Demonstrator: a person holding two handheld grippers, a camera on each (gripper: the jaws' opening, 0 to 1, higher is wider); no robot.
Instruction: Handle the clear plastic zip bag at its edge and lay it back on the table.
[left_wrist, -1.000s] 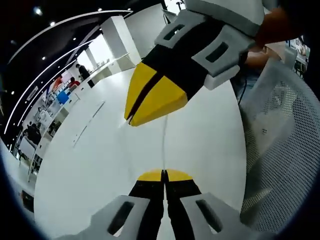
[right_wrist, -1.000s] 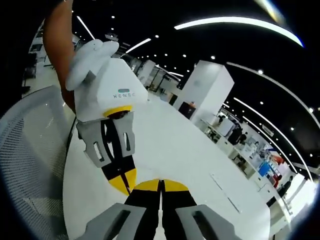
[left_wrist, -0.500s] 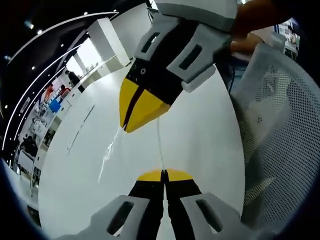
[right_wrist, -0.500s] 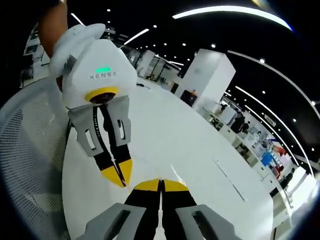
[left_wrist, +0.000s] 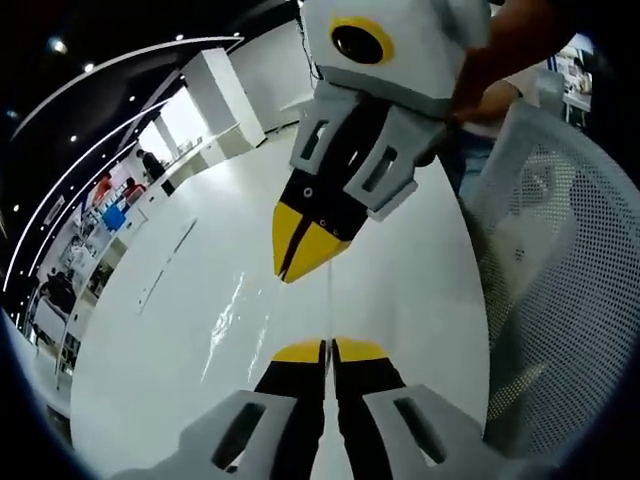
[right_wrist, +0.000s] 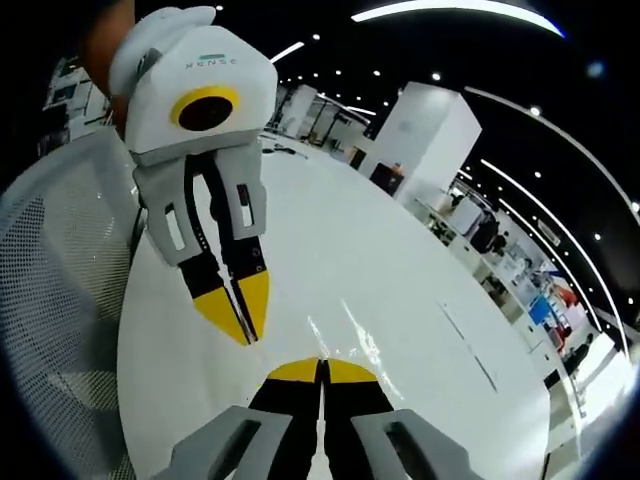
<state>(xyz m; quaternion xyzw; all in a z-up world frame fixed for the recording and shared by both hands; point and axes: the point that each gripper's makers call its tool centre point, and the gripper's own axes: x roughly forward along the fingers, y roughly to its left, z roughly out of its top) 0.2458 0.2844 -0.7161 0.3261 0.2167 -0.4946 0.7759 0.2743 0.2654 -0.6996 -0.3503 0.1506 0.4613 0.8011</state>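
Note:
A clear plastic zip bag (left_wrist: 327, 305) hangs as a thin edge line between both grippers above the white table (left_wrist: 180, 270); faint glints mark its film. My left gripper (left_wrist: 328, 346) is shut on its near end. My right gripper (left_wrist: 290, 276) points down from above, jaws pinched shut on the other end. In the right gripper view the bag (right_wrist: 352, 338) shows as glints over the table (right_wrist: 340, 250), my right gripper (right_wrist: 322, 363) is shut at the bottom, and the left gripper (right_wrist: 244, 336) reaches in from the left, shut.
A white mesh chair (left_wrist: 560, 270) stands close by the table's edge, also seen as the mesh chair (right_wrist: 60, 290). A person's arm (left_wrist: 505, 45) holds the right gripper. Desks and people fill the far hall (left_wrist: 100, 190).
The two grippers have drawn a little apart and tilted more upright toward each other. Glints of the bag's film now show over the table.

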